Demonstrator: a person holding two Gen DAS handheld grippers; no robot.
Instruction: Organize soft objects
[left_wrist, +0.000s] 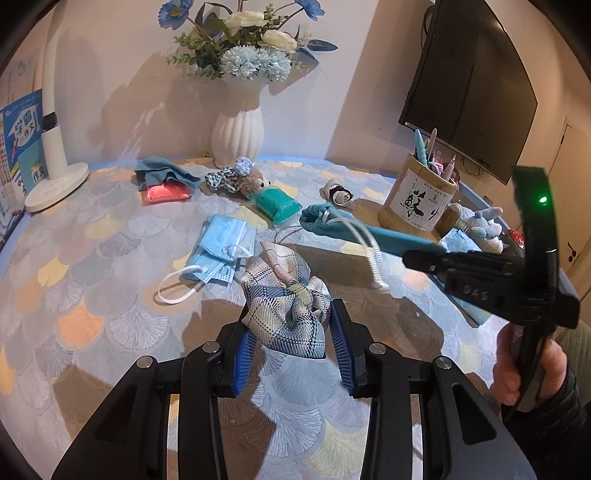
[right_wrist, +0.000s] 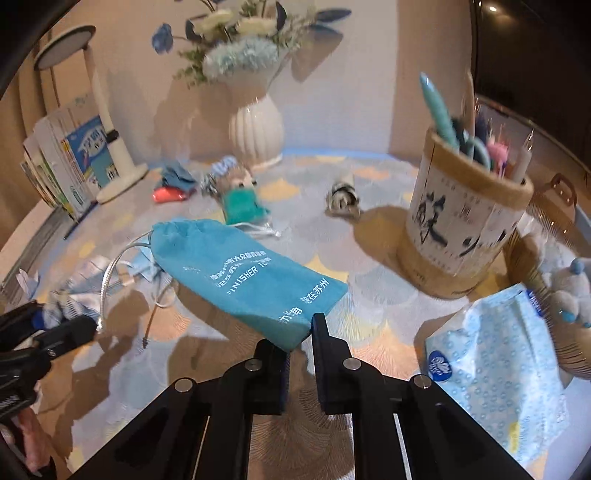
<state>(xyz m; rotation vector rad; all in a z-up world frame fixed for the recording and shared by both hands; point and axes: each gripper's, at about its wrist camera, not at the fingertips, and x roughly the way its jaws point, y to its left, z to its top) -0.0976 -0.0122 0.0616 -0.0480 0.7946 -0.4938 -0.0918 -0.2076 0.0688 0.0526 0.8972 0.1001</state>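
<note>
The right gripper (right_wrist: 300, 345) pinched the near corner of the blue pouch (right_wrist: 236, 273), its long axis running away leftward, while the left gripper (left_wrist: 291, 332) clasped the plaid cloth (left_wrist: 288, 295).

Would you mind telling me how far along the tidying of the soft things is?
Nothing looks sorted yet. In hand: left tongs hold the plaid cloth; right tongs grip the blue pouch. Left: face masks, green pouch and grey cloth lie scattered.
</note>
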